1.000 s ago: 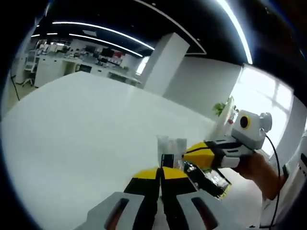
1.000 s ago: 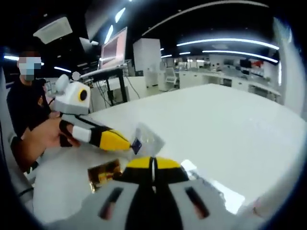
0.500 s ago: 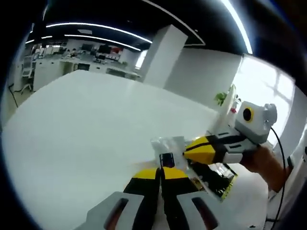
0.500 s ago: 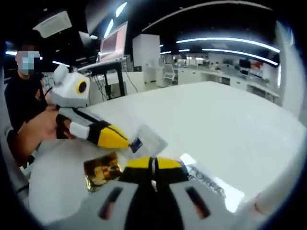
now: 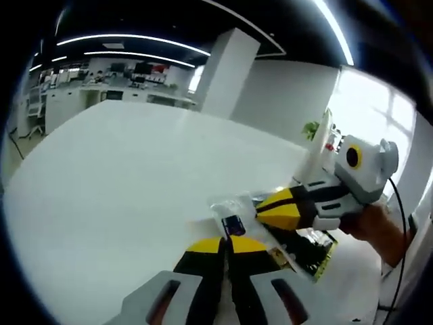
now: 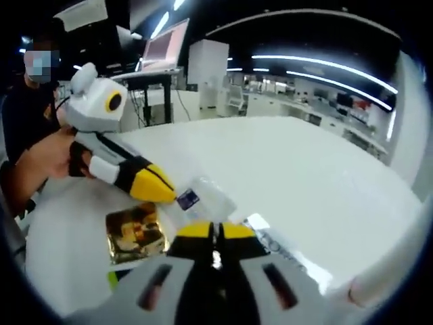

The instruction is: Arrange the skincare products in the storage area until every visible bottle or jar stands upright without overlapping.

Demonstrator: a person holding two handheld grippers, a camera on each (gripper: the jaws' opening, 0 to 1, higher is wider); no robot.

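The left yellow-tipped grey two-jaw gripper [image 5: 226, 245] has its jaws pressed together, tips meeting. The right yellow-tipped grey two-jaw gripper [image 6: 216, 231] is likewise closed, jaws touching. Each is gripped from behind by a bare hand [image 6: 51, 157], the forearms angled so both tips converge close together.

Clear sachet [image 5: 233, 211] held above gold packet [image 6: 135, 232].

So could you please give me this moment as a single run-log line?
left gripper: shut on clear packet | right gripper: shut on same packet | gold packet: lying on white table | no bottles upright
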